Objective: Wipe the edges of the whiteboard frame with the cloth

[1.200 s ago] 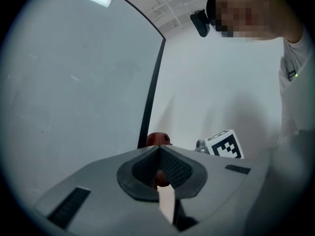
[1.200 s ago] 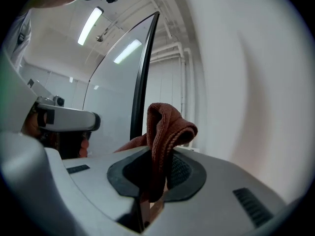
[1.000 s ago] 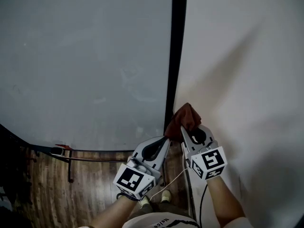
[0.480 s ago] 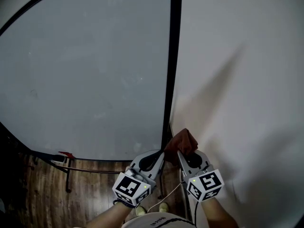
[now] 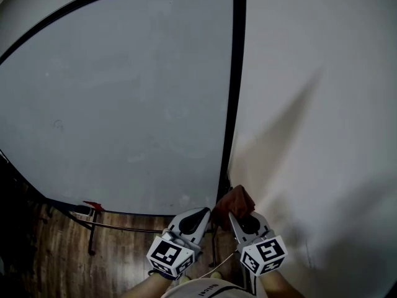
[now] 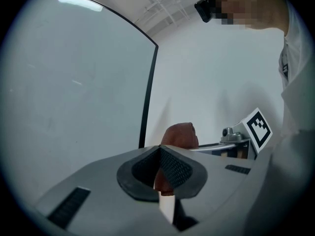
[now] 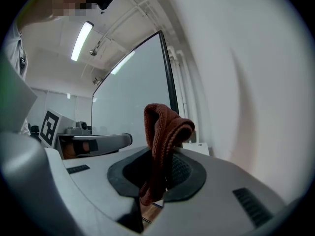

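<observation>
The whiteboard's black frame has its right vertical edge (image 5: 233, 104) running down the middle of the head view. A brown cloth (image 5: 235, 200) is bunched against that edge near the board's lower right corner. My right gripper (image 5: 238, 216) is shut on the cloth (image 7: 165, 127), which sticks up folded from its jaws (image 7: 160, 154). My left gripper (image 5: 200, 217) sits just left of it with its tips closed together and nothing held (image 6: 160, 149). In the left gripper view the cloth (image 6: 180, 134) shows beyond those tips, beside the frame edge (image 6: 147, 102).
A white wall (image 5: 322, 104) fills the right side behind the board. Below the board is a wooden floor (image 5: 56, 259), the stand's thin bar (image 5: 124, 223) and a small red item (image 5: 93, 205) on the bottom rail. The person's shoes show between the grippers.
Both grippers and the cloth have slid down the right frame edge toward the lower corner. The view has tilted up, so the board's top edge now shows.
</observation>
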Action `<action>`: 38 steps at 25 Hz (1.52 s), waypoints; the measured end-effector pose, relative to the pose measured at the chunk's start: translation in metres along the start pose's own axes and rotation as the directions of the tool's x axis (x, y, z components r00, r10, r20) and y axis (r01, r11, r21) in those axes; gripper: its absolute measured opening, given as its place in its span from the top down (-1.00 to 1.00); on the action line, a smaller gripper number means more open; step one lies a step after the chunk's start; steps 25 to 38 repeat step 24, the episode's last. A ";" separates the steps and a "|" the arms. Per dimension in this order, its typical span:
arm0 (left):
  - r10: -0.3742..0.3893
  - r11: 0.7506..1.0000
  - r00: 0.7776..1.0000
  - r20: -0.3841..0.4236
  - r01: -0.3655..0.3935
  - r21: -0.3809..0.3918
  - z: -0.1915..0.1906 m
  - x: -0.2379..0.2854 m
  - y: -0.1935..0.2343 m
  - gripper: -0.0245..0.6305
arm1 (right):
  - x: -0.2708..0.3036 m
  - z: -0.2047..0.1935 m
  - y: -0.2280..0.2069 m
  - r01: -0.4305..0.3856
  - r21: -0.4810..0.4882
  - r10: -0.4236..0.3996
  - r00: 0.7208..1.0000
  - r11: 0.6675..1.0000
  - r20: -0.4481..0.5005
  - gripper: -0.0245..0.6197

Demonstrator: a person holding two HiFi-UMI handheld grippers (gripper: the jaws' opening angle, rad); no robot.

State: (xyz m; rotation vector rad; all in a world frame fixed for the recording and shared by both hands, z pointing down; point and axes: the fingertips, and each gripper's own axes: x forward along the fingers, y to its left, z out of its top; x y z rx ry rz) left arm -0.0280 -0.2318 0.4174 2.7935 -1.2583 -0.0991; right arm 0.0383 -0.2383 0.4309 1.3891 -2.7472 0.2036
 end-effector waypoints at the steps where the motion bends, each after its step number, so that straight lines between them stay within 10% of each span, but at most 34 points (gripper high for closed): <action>1: 0.000 1.000 1.000 0.001 0.000 0.000 0.000 -0.001 0.001 0.90 | 0.001 0.000 0.002 -0.002 -0.003 0.002 1.000 1.000 -0.001 0.75; 38: -0.006 1.000 1.000 0.017 0.006 -0.029 0.002 -0.010 0.011 0.90 | 0.010 -0.014 0.026 -0.020 -0.005 0.020 0.999 1.000 -0.034 0.75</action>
